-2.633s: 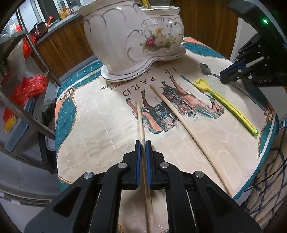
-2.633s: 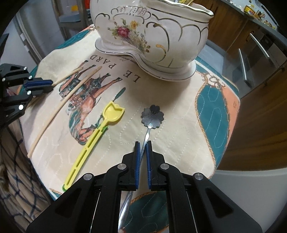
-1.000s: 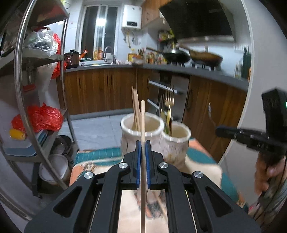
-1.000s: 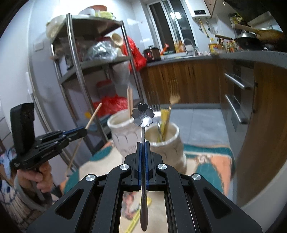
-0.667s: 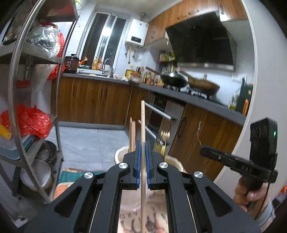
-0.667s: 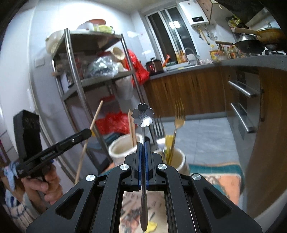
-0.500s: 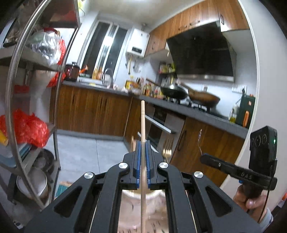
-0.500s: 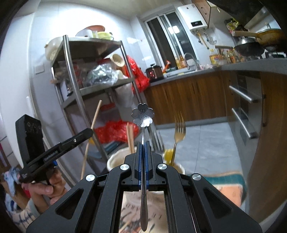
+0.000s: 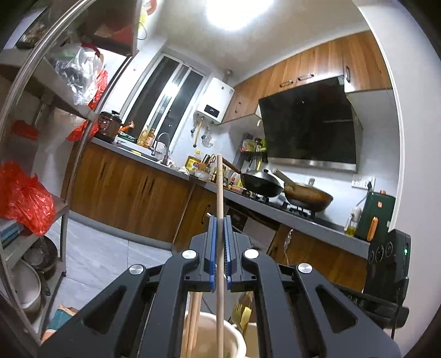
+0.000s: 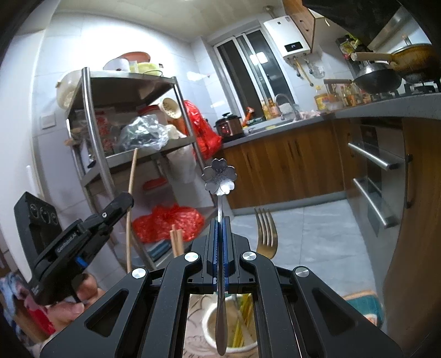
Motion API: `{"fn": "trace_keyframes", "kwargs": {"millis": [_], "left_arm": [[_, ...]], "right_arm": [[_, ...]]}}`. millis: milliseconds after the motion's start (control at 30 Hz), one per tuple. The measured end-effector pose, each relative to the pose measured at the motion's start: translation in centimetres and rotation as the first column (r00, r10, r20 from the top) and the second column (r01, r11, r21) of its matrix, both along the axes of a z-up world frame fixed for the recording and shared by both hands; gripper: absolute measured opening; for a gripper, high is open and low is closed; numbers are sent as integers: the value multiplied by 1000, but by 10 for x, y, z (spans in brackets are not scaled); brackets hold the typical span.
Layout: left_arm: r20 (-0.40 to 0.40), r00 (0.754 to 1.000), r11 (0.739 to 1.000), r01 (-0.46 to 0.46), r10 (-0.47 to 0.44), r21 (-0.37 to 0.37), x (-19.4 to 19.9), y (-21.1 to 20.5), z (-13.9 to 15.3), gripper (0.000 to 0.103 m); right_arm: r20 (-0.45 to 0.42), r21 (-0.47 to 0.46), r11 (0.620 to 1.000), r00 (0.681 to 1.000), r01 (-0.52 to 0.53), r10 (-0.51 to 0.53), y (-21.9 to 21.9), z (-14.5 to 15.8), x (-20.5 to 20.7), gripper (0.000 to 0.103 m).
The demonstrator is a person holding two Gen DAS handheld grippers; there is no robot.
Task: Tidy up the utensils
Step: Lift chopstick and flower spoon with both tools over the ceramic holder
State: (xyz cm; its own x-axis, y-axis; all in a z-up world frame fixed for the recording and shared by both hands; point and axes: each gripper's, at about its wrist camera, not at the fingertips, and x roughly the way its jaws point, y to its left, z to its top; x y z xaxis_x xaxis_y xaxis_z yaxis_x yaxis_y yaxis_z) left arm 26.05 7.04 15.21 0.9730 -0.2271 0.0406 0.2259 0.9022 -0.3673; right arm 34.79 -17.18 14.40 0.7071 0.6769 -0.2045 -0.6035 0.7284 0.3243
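Left gripper (image 9: 219, 253) clenches an upright chopstick (image 9: 219, 209) at frame centre, over a jar (image 9: 217, 337); right gripper (image 10: 219, 247) clenches a flower-headed spoon (image 10: 219, 176), centre.

A blown-out ceiling light (image 9: 234, 12) glares overhead (edges bend and darken), the rest evenly bright and sharp.

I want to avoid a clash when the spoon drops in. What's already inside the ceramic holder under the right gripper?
Inside the ceramic holder, yellow-green utensil handles stand beside the flower spoon. A gold fork and chopsticks rise behind the right gripper, which hides their lower ends.
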Motion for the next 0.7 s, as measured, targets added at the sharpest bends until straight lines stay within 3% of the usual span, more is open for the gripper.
{"fn": "trace_keyframes", "kwargs": {"millis": [233,700], "left_arm": [[-25,999,1000,-20,20,12,13,-6,-14,5],[-71,995,989,-58,68,136,0,-23,-41,5]], "right_arm": [[30,-40,998,999,44,-43,7,-5,3,4],[8,-136,990,999,47,-47,18,-28,0,4]]}}
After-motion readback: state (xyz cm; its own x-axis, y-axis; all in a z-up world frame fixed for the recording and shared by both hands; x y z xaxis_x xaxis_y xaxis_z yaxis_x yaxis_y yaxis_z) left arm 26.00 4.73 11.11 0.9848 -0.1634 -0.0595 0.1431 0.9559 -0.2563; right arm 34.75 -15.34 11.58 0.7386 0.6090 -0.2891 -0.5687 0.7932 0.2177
